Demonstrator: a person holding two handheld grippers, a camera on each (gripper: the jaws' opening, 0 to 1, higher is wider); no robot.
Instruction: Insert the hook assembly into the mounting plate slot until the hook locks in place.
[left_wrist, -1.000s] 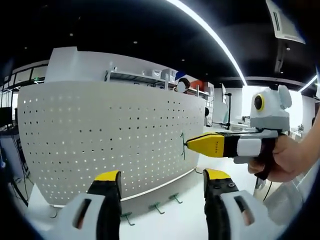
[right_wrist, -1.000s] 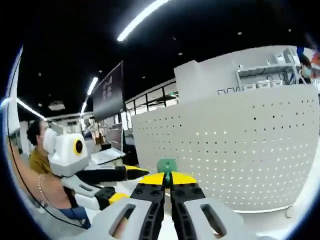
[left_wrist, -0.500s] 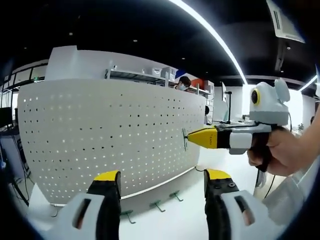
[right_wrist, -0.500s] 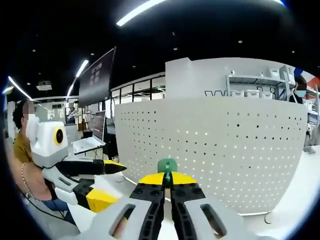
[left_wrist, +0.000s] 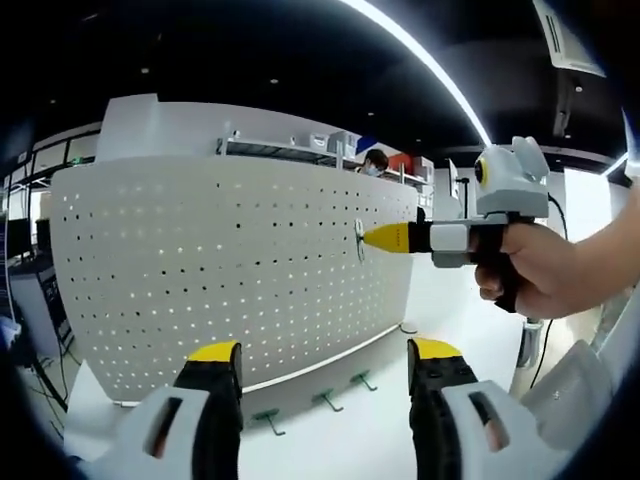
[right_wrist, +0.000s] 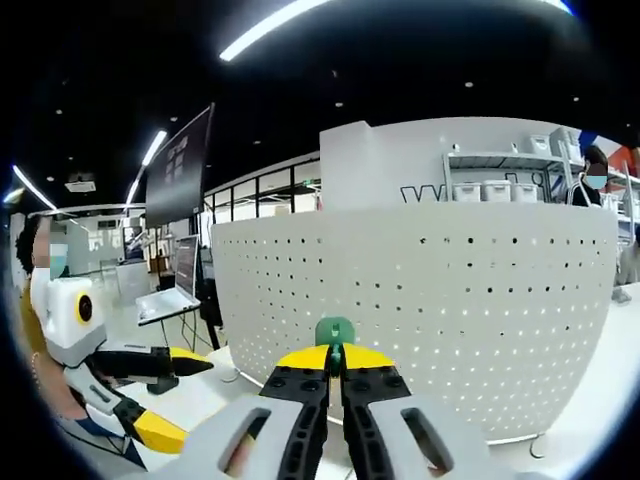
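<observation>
One green hook (right_wrist: 334, 331) is sitting pinched between the closed yellow tips of your right gripper (right_wrist: 335, 362), its rounded top poking up just above them in the right gripper view. Seen from the left gripper view, that same right gripper (left_wrist: 366, 238) is reaching in from the right in your hand (left_wrist: 537, 272), and you are holding the hook (left_wrist: 359, 240) right at the face of the white perforated mounting plate (left_wrist: 200, 270), high on its right-hand part; whether the hook is touching the plate or seated in a hole cannot be told. Your left gripper (left_wrist: 325, 352) is hovering in front of the plate's lower middle with its jaws spread wide and nothing between them. Three more green hooks (left_wrist: 322, 402) are lying on the white tabletop (left_wrist: 340, 450) along the plate's base. In the right gripper view the left gripper (right_wrist: 185, 365) is showing at lower left, with the plate (right_wrist: 450, 310) standing upright ahead.
</observation>
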